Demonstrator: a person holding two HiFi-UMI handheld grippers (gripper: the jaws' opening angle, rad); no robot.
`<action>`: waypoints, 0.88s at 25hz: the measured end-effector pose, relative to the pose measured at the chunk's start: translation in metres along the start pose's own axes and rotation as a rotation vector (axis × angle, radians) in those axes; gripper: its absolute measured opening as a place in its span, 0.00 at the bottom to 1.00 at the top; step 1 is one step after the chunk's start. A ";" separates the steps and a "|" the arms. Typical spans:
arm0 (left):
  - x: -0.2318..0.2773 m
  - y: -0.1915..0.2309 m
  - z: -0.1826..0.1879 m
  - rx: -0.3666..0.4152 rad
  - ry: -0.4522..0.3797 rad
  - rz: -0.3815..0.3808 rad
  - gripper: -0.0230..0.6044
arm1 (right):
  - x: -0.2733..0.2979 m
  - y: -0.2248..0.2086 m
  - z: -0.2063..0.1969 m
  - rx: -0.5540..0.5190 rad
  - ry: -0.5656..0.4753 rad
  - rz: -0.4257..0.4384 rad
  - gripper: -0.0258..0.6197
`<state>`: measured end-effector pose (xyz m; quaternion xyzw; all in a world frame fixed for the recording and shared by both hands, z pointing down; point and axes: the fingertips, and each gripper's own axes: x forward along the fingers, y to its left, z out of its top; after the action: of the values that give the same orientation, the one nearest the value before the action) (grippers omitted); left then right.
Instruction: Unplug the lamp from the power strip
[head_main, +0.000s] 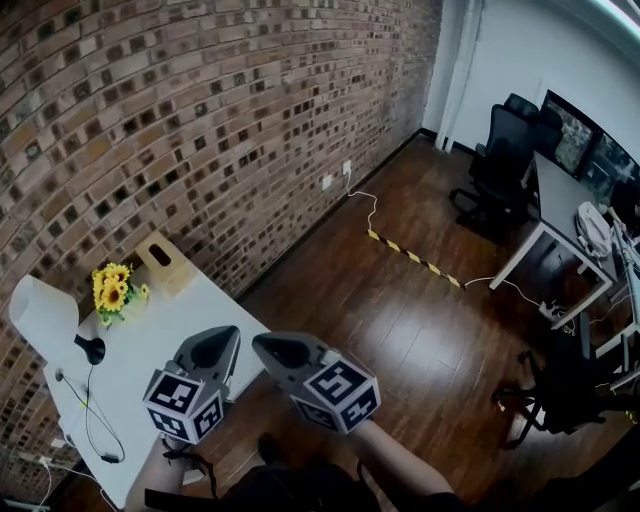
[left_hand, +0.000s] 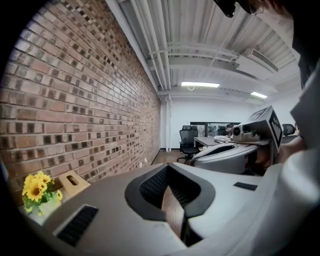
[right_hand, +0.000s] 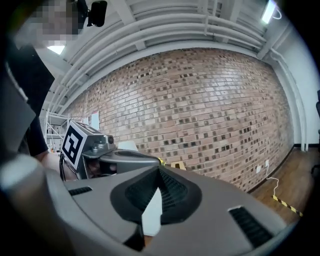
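- Bench (head_main: 195, 312) stands along the brick wall.
- Lamp (head_main: 42, 312), white-shaded, stands at the bench's far-left end.
- Left claw (head_main: 222, 338) hovers at the bench's near edge, closed and empty.
- Right claw (head_main: 262, 345) hangs just off that edge, closed and empty.
- Sunflowers (head_main: 112, 288) sit on the bench, beside the lamp.

I see the lamp (head_main: 45, 312) standing upright at the left end of the white table (head_main: 190, 310), close to the brick wall. It has a pale white shade over a black neck and base. Its thin dark cord (head_main: 88, 410) loops across the tabletop toward the near edge. I can't make out the power strip for certain.
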<state>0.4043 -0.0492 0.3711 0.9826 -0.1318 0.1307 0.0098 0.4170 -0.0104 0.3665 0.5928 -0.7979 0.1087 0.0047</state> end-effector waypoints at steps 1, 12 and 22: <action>0.003 0.007 0.003 0.001 -0.004 -0.006 0.05 | 0.006 -0.004 0.004 -0.007 -0.003 -0.012 0.04; 0.024 0.068 0.008 -0.017 -0.018 -0.065 0.05 | 0.061 -0.018 0.023 -0.030 0.000 -0.091 0.04; 0.035 0.100 -0.005 -0.057 0.016 -0.086 0.05 | 0.071 -0.033 0.029 -0.054 0.006 -0.215 0.04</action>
<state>0.4092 -0.1542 0.3833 0.9856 -0.0930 0.1344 0.0445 0.4311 -0.0916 0.3530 0.6743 -0.7324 0.0876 0.0347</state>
